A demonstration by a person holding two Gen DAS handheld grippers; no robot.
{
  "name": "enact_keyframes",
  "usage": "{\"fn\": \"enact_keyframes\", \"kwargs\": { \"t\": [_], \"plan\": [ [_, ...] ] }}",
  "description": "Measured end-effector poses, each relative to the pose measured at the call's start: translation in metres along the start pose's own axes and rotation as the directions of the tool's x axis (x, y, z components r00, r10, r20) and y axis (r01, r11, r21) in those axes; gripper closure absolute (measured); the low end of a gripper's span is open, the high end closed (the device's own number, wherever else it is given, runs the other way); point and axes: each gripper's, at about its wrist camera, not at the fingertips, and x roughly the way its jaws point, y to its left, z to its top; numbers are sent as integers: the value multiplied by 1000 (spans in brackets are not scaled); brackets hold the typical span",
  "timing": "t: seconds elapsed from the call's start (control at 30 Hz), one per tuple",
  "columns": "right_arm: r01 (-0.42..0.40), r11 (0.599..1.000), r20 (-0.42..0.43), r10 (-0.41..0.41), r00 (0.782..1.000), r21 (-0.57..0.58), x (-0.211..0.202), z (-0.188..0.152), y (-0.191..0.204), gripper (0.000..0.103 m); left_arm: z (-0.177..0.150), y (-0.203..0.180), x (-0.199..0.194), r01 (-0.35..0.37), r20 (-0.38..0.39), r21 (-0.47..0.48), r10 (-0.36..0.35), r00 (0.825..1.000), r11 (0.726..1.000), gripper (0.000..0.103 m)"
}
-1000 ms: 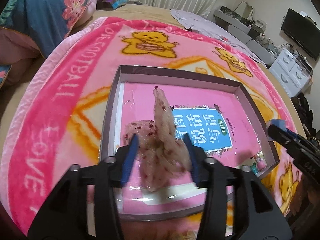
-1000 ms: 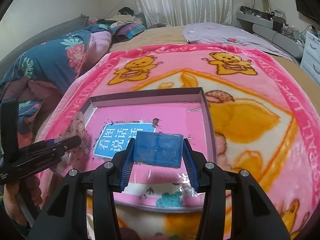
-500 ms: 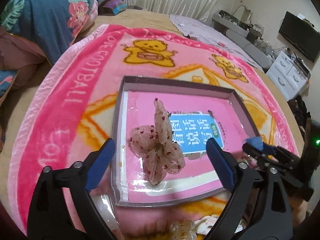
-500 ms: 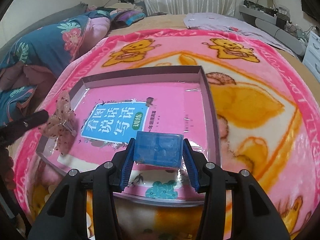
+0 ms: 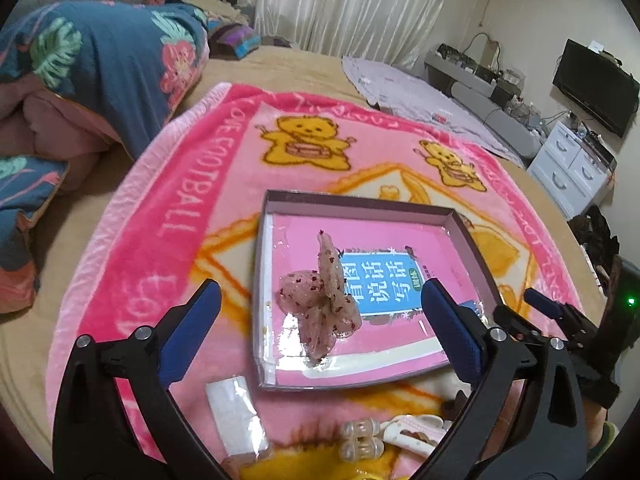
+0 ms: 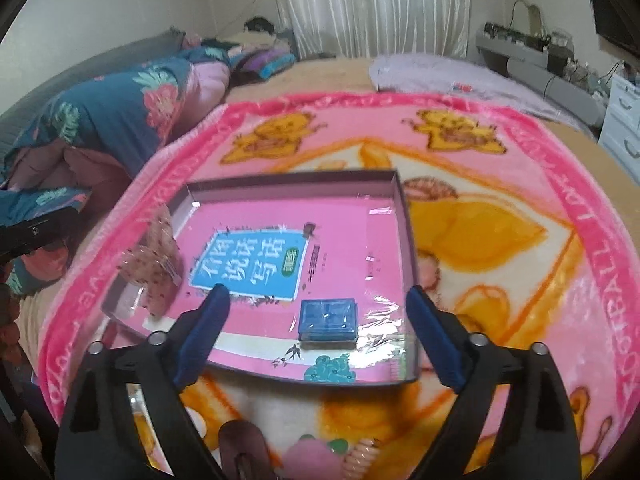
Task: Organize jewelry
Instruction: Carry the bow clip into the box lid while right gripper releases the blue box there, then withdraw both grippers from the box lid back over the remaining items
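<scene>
A pink bear-print blanket [image 5: 168, 216] fills the middle of both views, and on it sits the shallow grey-walled tray [image 5: 360, 200], floored with a pink book cover under clear film. This is the place the jewelry is being gathered into, and the job looks well begun but far from done.

Two pieces already lie inside. In the left wrist view the sheer pink bow hair clip [image 5: 320, 304] rests at frame centre, in the tray's left half, one wing sticking up. In the right wrist view the small blue box [image 6: 327, 319] lies flat at lower centre, near the tray's near wall and toward its right side.

Both tools are empty. The left gripper [image 5: 320, 328] has just been opening; its blue pads stand wide apart at either side of the bow, which is between them in the picture but untouched. The right gripper [image 6: 318, 328] has also just been opening, its fingers spread well clear of the box below and between them.

What remains lies outside the tray along the bottom edge of each frame. The left view shows a clear packet [image 5: 236, 416] at lower left, a pearly bead clip [image 5: 360, 436] and a pale pink clip [image 5: 416, 430] at lower centre. The right view shows a coiled peach hair tie [image 6: 362, 458] and what may be a brown clip [image 6: 244, 452], though it is cut off and blurred. Each of these, I judge, needs its own pick and drop.
</scene>
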Motion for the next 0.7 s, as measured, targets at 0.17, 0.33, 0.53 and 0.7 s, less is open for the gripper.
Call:
{"fn": "enact_keyframes", "kwargs": {
  "t": [0.17, 0.33, 0.53, 0.7],
  "plan": [
    [12, 1000, 49, -11, 999, -18, -28, 2, 3, 10, -1, -1, -22, 16, 36, -4, -16, 999, 1000, 10],
    [-5, 1000, 100, 6, 995, -7, -57, 3, 7, 6, -8, 1, -40, 20, 54, -14, -19, 998, 1000, 10],
    [-17, 1000, 131, 19, 991, -19, -84, 1, 17, 5, -17, 1, -61, 28, 79, -16, -27, 997, 999, 10],
    [-23, 999, 146, 30, 989, -47, -105, -4, 28, 5, -23, 2, -78, 37, 98, -18, -35, 995, 999, 10]
  ]
}}
